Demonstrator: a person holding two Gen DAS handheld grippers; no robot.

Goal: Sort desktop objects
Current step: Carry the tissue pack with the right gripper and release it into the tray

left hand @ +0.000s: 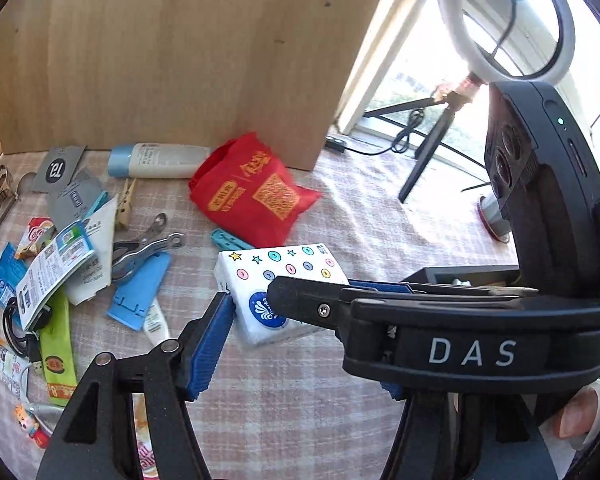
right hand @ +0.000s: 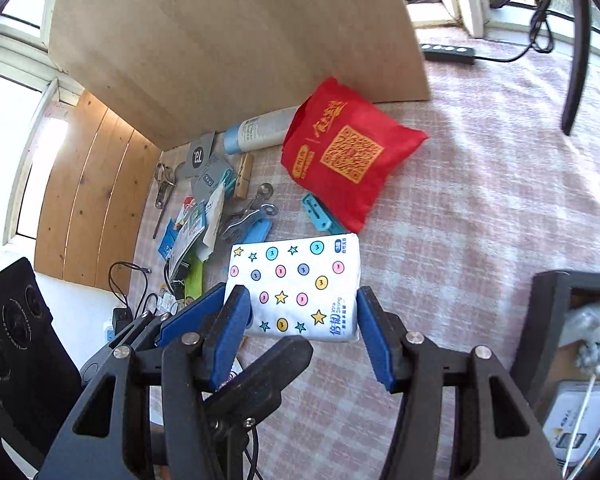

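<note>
White plastic tissue pack (right hand: 296, 290) printed with stars and coloured dots lies flat on the pink checked cloth of the desk (right hand: 480, 208); the right gripper (right hand: 304, 334) has its blue-padded fingers (right hand: 374, 340) spread to either side of the pack's near end, close against it; whether the pads press it I cannot tell; the left gripper (left hand: 300, 316) comes from the pack's left, its blue finger (left hand: 210, 344) at the pack's edge, its other finger hidden; a red fabric pouch (right hand: 342, 160) lies just behind.
</note>
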